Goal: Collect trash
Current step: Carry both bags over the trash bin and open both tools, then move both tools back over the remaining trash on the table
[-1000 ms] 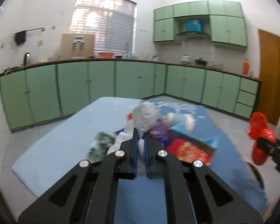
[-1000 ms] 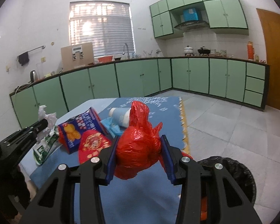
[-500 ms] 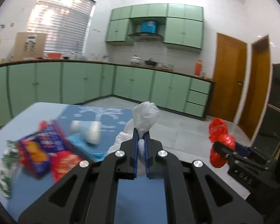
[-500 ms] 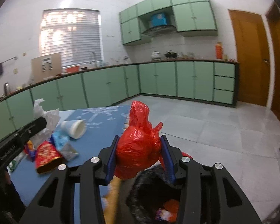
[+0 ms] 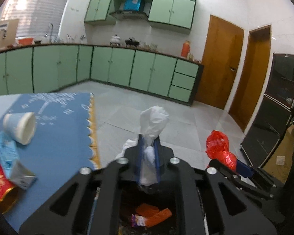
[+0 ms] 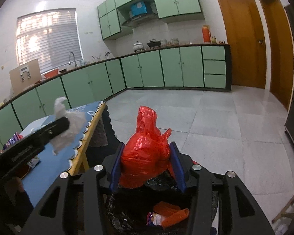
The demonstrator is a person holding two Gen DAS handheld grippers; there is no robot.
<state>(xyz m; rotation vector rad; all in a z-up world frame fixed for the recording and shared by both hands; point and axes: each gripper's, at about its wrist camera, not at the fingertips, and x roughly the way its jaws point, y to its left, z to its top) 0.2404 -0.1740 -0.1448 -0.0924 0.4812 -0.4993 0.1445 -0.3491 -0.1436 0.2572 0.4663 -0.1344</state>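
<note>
My left gripper (image 5: 148,146) is shut on a crumpled white plastic bag (image 5: 153,121) and holds it over a black-lined trash bin (image 5: 147,201) with orange and purple wrappers inside. My right gripper (image 6: 146,152) is shut on a knotted red plastic bag (image 6: 145,156) above the same bin (image 6: 164,211). The red bag (image 5: 219,146) shows at the right of the left wrist view. The left gripper with the white bag (image 6: 68,129) shows at the left of the right wrist view.
A table with a blue cloth (image 5: 58,137) stands left of the bin. On it lie a tipped paper cup (image 5: 20,127), a light blue carton (image 5: 9,160) and a red packet (image 5: 0,184). Green cabinets (image 5: 127,68) and wooden doors (image 5: 219,62) line the far walls.
Both grippers swung right, away from the table, carrying their bags. They now hang over the trash bin, whose contents have come into view.
</note>
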